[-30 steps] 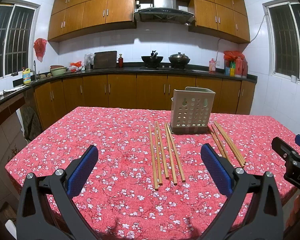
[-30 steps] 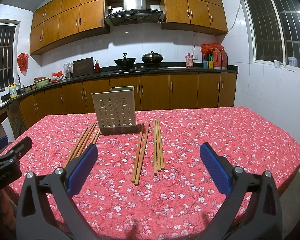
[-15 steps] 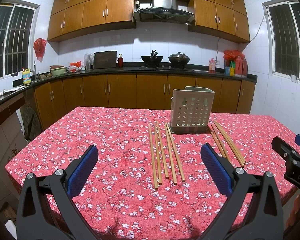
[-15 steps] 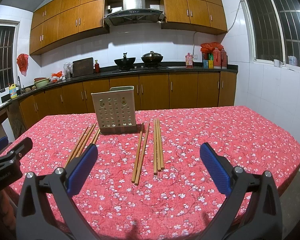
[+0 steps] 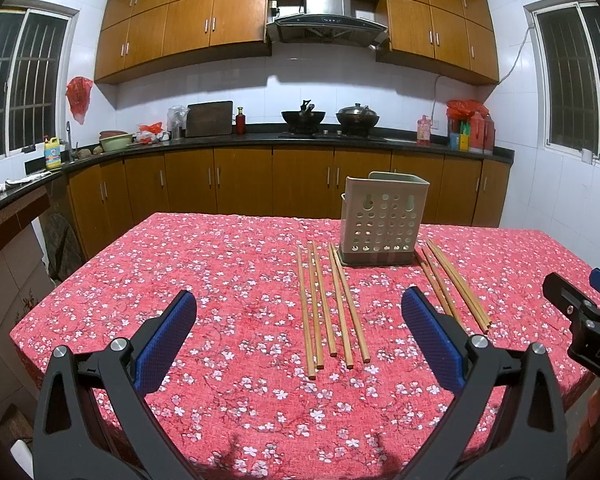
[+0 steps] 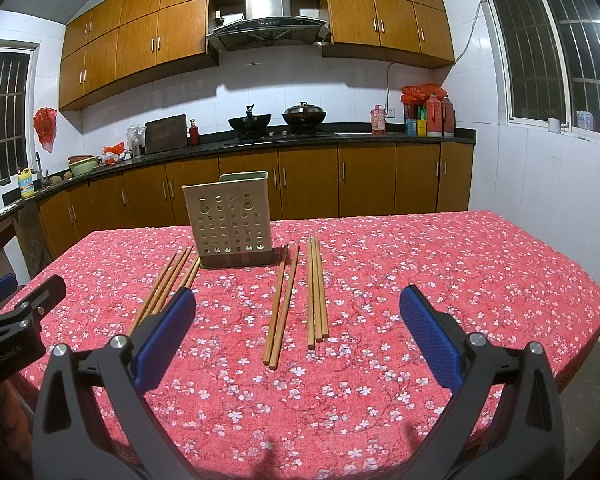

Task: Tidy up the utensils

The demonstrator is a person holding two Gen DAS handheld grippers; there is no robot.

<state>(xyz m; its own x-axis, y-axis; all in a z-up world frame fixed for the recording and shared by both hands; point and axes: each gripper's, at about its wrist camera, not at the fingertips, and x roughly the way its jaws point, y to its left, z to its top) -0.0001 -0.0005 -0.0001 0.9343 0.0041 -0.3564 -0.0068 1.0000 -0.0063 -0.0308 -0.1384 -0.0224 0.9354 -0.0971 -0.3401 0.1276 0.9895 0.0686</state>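
Observation:
A beige perforated utensil holder [image 5: 382, 220] stands upright on the red floral table [image 5: 220, 280]; it also shows in the right wrist view [image 6: 232, 222]. Several wooden chopsticks [image 5: 332, 304] lie flat left of the holder, and more chopsticks [image 5: 454, 284] lie to its right. In the right wrist view one group of chopsticks [image 6: 296, 296] lies right of the holder and another group [image 6: 168, 280] lies to its left. My left gripper [image 5: 298, 338] is open and empty above the near table. My right gripper [image 6: 298, 336] is open and empty, also near the table's front.
The right gripper's body [image 5: 580, 320] shows at the right edge of the left wrist view, and the left gripper's body [image 6: 16, 320] at the left edge of the right wrist view. Kitchen counters [image 5: 260, 140] with woks run behind the table.

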